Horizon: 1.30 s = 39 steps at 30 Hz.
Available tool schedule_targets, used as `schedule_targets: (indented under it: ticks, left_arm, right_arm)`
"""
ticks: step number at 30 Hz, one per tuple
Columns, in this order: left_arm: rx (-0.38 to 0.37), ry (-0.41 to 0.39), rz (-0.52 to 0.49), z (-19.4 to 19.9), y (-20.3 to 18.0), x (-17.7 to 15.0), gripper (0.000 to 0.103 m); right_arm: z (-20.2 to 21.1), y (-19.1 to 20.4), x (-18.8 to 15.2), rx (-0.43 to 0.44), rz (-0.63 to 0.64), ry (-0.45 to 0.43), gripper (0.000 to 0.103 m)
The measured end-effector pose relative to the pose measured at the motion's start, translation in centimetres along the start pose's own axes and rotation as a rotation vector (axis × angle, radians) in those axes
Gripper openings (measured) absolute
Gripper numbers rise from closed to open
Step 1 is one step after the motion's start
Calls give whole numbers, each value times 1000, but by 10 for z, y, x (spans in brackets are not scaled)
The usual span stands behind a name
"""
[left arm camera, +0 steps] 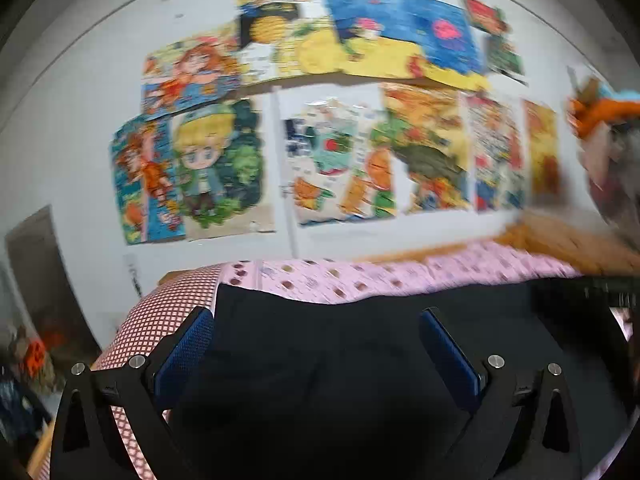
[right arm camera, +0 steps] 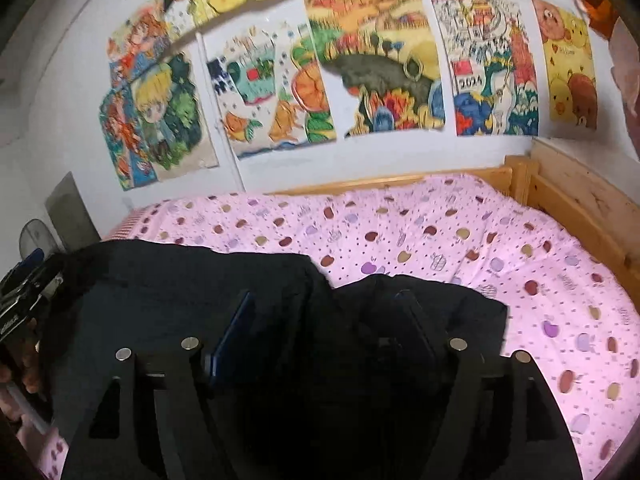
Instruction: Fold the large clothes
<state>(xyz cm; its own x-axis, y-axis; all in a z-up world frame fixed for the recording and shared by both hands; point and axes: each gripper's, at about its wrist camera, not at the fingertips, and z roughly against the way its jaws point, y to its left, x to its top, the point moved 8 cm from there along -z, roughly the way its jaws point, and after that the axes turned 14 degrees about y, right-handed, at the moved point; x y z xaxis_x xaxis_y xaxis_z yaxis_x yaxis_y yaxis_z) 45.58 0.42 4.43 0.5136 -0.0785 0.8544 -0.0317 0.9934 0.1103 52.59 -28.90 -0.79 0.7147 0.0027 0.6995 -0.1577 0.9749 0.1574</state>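
Note:
A large black garment (right arm camera: 192, 292) lies on the pink patterned bed sheet (right arm camera: 460, 240); in the left wrist view the black garment (left arm camera: 340, 360) fills the lower frame. My left gripper (left arm camera: 316, 344) is open, its blue-padded fingers (left arm camera: 188, 356) spread wide just above the cloth. My right gripper (right arm camera: 328, 336) is open over the garment, fingers apart with dark cloth between and under them; I cannot tell if they touch it. The left gripper shows at the far left of the right wrist view (right arm camera: 24, 288).
The bed has a wooden frame (right arm camera: 580, 200) at the right and far side. A red checked pillow (left arm camera: 168, 304) lies at the bed's left end. Colourful drawings (right arm camera: 360, 64) cover the white wall behind. A fan (right arm camera: 36, 236) stands at the left.

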Motion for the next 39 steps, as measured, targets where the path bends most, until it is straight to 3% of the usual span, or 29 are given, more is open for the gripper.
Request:
schedule_targets:
  ticks: [5, 9, 13, 17, 24, 29, 31, 36, 39]
  left_arm:
    - [-83, 55, -67, 26, -9, -40, 103]
    - [-118, 124, -148, 22, -27, -65, 103]
    - [-19, 152, -190, -5, -34, -66, 103]
    - [23, 131, -122, -28, -27, -59, 103]
    - [114, 135, -111, -68, -25, -44, 103]
    - [172, 161, 7, -85, 0, -20, 103]
    - [180, 208, 87, -96, 19, -16, 103]
    - [180, 326, 298, -125, 64, -32, 103]
    - [111, 374, 371, -146, 76, -47, 103]
  right_arm:
    - [42, 21, -46, 88, 102, 36, 90]
    - [40, 38, -81, 154, 178, 127, 91]
    - [3, 48, -98, 128, 225, 227, 91]
    - [-19, 51, -82, 106, 231, 207, 92]
    - [-58, 43, -61, 17, 157, 228, 93]
    - [-67, 33, -45, -88, 130, 230, 93]
    - [-73, 25, -37, -134, 139, 229, 92]
    - [-87, 0, -26, -94, 45, 236, 93]
    - [-93, -13, -26, -103, 36, 212, 93]
